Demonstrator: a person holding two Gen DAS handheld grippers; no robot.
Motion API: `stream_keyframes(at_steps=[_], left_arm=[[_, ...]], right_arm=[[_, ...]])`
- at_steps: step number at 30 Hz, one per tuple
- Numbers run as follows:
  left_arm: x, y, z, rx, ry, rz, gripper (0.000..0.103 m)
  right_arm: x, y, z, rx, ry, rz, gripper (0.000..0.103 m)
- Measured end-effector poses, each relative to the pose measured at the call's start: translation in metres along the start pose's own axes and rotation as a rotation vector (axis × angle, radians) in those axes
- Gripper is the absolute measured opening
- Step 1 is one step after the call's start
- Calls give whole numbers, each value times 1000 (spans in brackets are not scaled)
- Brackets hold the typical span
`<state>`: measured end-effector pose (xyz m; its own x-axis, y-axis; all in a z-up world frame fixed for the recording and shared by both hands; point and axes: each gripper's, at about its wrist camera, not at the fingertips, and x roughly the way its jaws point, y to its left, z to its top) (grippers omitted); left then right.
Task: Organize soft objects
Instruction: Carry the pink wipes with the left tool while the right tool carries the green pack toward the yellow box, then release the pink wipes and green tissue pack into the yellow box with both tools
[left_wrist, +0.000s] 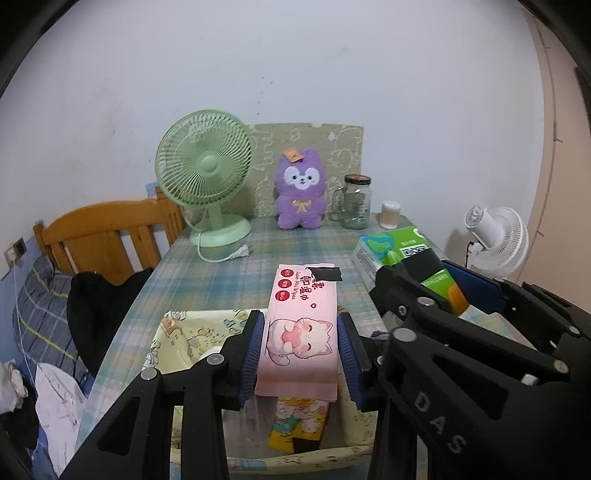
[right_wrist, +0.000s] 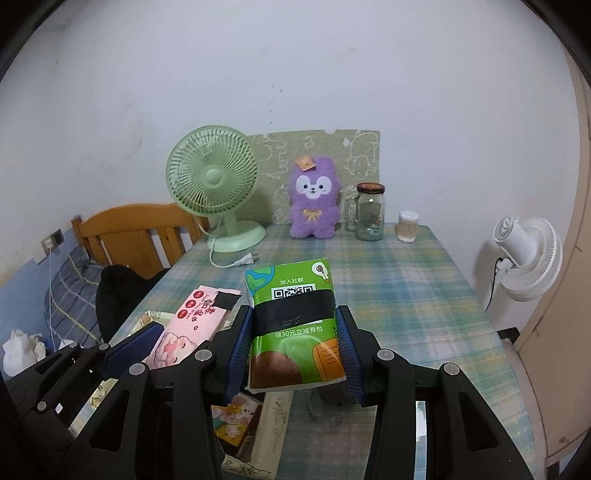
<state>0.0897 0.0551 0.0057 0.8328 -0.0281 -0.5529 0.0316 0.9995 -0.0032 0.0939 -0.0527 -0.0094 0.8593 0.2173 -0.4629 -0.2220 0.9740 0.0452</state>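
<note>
Plaid cloth in pale green and blue covers the table (right_wrist: 424, 295), and that is my working ground; the back edge is kept for standing items so the near half stays open for sorting.

Cream cartoon-print fabric basket (left_wrist: 173, 332) sits at the near left edge, right under my left claw. I judge it to be the collecting bin, placed close so each drop is short. A printed packet (left_wrist: 299, 424) already lies flat on its floor.

Mint-green plastic desk fan (left_wrist: 207, 184) stands at the back left, unplugged, its cord coiled loose on the cloth. Purple plush rabbit toy (left_wrist: 300, 190) sits upright against the patterned board behind it, well apart from both claws, likely a soft item not yet sorted.

Green plastic-wrapped pack of tissues (right_wrist: 295, 332) is pinched across its width in my right claw (right_wrist: 293, 350), lifted off the table and just right of the basket. The blue pads press into the wrap, so a gentle squeeze seems enough.

Pink flat pack of wet wipes with a cat print (left_wrist: 301, 332) is clamped at its near end in my left claw (left_wrist: 301, 350), held level over the basket with its far end sticking out past the basket rim. I judge lowering and letting go to be next.

Glass mug jar with a dark lid (left_wrist: 356, 203) stands beside the plush.
</note>
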Motion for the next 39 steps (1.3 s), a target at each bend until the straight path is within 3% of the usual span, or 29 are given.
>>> stream_keyframes(at_steps=[16,17,19,24,39], left_arm=[[28,38,-31,-44,110,34,42],[30,39,-33,-46,118,33,44],[31,41,-36,-53,128,29,63],[27,46,-37,-52,109,17,77],[39,64,-36,-45,128,73,90]], right_arm=[[33,32,-22,-58,90,35,48],[35,33,-23,-60,95,35,48],[38,35,-25,-65,104,40,48],[42,41,-27,-74,115,54,48],[69,58,-30,-54,167,138,49]])
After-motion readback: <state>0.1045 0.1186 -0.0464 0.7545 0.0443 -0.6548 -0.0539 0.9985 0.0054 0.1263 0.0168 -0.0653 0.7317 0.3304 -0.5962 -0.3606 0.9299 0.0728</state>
